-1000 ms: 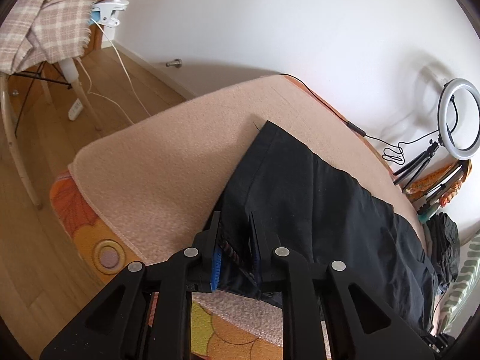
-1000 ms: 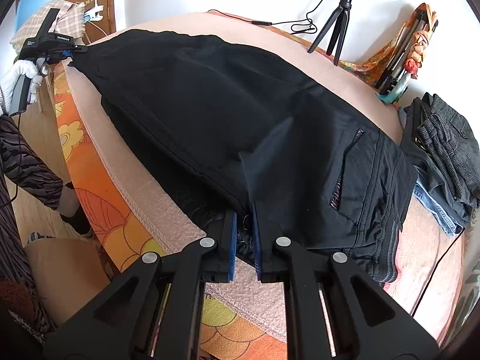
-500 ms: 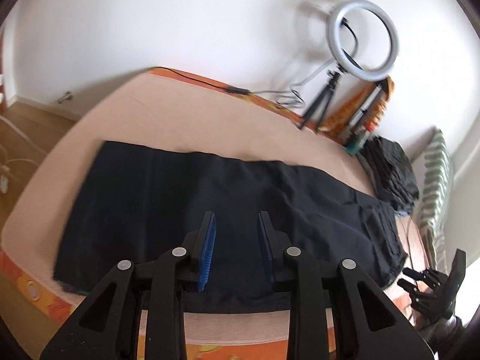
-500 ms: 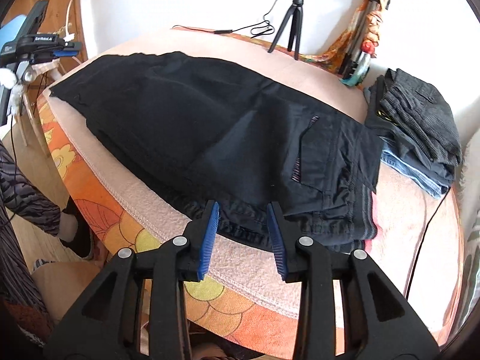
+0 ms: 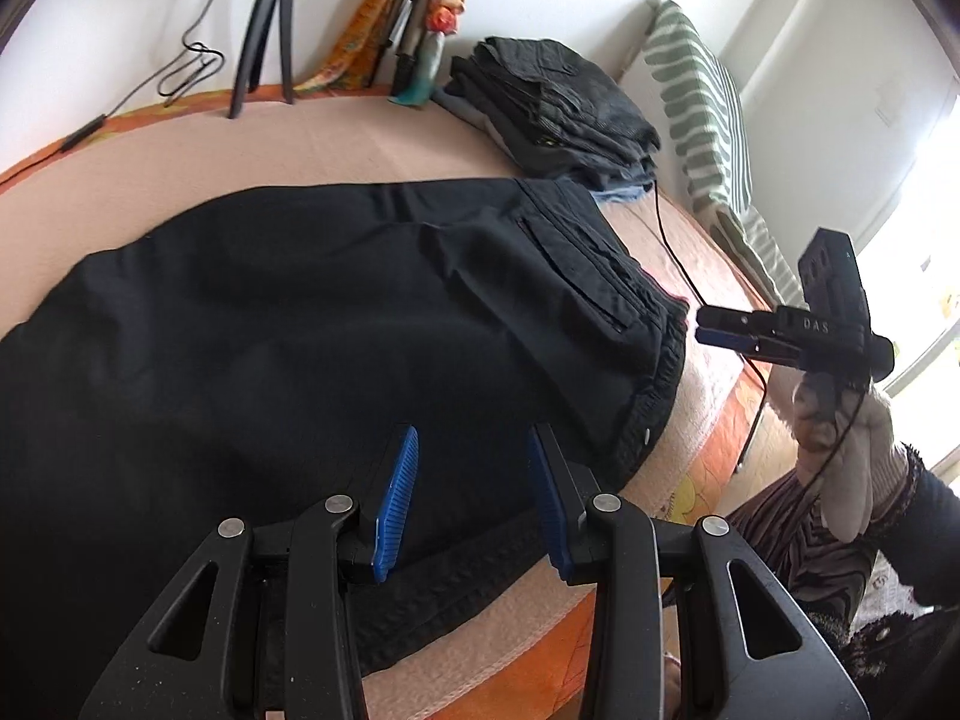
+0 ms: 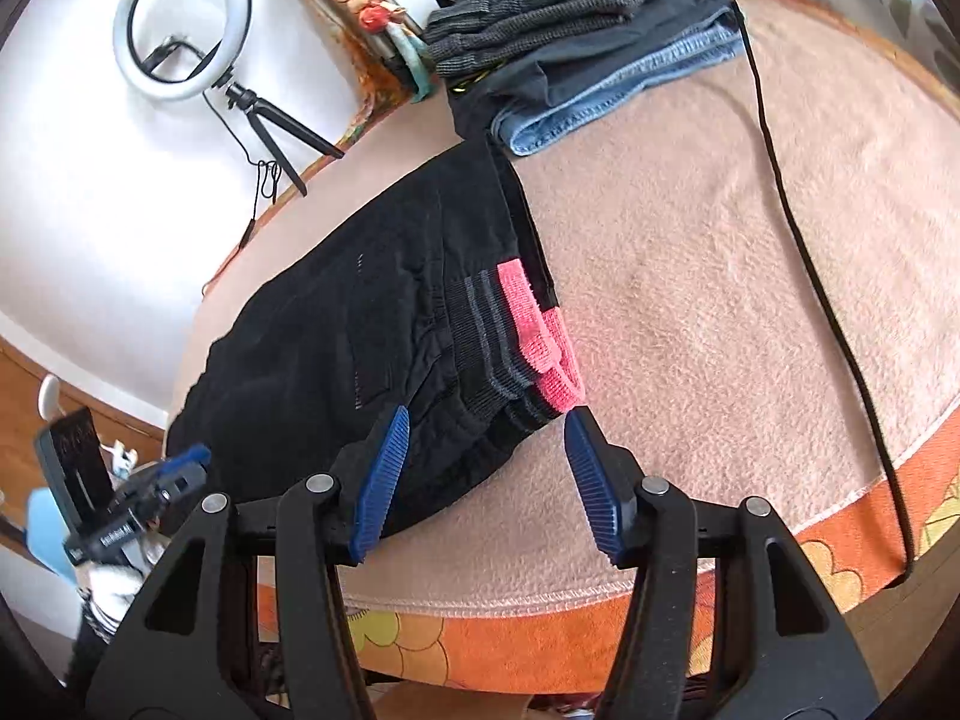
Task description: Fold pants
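**Inspector:** At the time of inspection the black pants lay flat on the pink blanket, apparently folded once lengthwise, leg on leg, with the waistband at the end nearest the right gripper. The long edge ran close to the near side of the bed.

**Clerk:** And the tongs?

**Inspector:** The left gripper stood wide open above the near edge of the fabric, with nothing between its blue pads. The right gripper was likewise spread wide, its jaws flanking the near waistband corner without closing on it. Neither held cloth.

**Clerk:** Progress on the task?

**Inspector:** Judged partial. The lengthwise fold looked done; the garment remained at full length, so the crosswise folds were outstanding. Some rumpling showed around the pocket and at the near waistband.

**Clerk:** Anything else noted?

**Inspector:** A stack of folded clothes sat at the far corner, just beyond the waistband. A black cable crossed the blanket beside it, apart from the pants. A ring light stood by the wall.
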A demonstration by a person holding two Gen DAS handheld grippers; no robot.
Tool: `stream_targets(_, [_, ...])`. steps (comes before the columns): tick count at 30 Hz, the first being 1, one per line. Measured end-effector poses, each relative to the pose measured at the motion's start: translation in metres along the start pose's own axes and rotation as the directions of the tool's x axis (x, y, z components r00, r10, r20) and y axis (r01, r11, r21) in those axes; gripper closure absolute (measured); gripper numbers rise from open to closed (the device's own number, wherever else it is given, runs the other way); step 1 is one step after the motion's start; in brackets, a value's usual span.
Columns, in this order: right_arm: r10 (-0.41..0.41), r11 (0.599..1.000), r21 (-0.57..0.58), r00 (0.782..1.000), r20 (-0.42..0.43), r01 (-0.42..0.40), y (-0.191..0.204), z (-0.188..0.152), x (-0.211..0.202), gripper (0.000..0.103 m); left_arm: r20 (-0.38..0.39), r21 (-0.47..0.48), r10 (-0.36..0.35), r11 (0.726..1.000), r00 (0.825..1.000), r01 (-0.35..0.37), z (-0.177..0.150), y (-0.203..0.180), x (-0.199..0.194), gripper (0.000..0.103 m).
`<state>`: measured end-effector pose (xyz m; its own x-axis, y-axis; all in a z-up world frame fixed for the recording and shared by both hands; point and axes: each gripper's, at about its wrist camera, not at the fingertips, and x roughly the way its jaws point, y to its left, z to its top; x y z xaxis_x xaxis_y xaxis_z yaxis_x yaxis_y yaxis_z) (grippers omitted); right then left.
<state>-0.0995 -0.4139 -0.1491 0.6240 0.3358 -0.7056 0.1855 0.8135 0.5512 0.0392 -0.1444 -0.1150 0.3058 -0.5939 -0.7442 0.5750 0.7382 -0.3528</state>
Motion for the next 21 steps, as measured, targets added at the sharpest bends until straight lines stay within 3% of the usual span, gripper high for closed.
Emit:
stream_targets(5, [0.004,0.999,0.033,1.0,-0.003,-0.004,-0.003,0.007,0.013,0.049,-0.076,0.006,-0.047,0.999,0.996,0.047,-0.007,-0.01,0.024,0.067])
stream_targets(8, [-0.054,0.999,-0.006,0.998,0.008,0.054,0.001,0.009,0.017,0.076,-0.085,0.033,-0.049,0.998,0.995,0.052,-0.01,-0.018,0.029,0.067])
stream_targets(12, [-0.074,0.995,-0.06,0.997,0.023,0.076,0.004,0.007,0.009,0.088,-0.109,0.075,-0.067,0.994,0.992,0.075,-0.012,-0.03,0.032,0.067])
stream_targets(14, [-0.129,0.984,-0.117,0.991,0.031,0.132,0.009,0.004,0.007,0.095,-0.112,0.119,-0.046,0.991,0.993,0.059,-0.014,-0.038,0.034,0.067])
stream_targets(17, [-0.216,0.947,-0.235,0.975,0.045,0.221,0.024,0.002,0.004,0.096,-0.111,0.117,-0.064,0.99,0.992,0.077,-0.011,-0.042,0.029,0.067])
stream_targets(21, [-0.176,0.925,-0.324,0.979,0.101,0.199,0.051,0.014,-0.014,0.092,-0.034,0.112,-0.049,0.992,0.998,0.053,-0.002,-0.041,0.015,0.067])
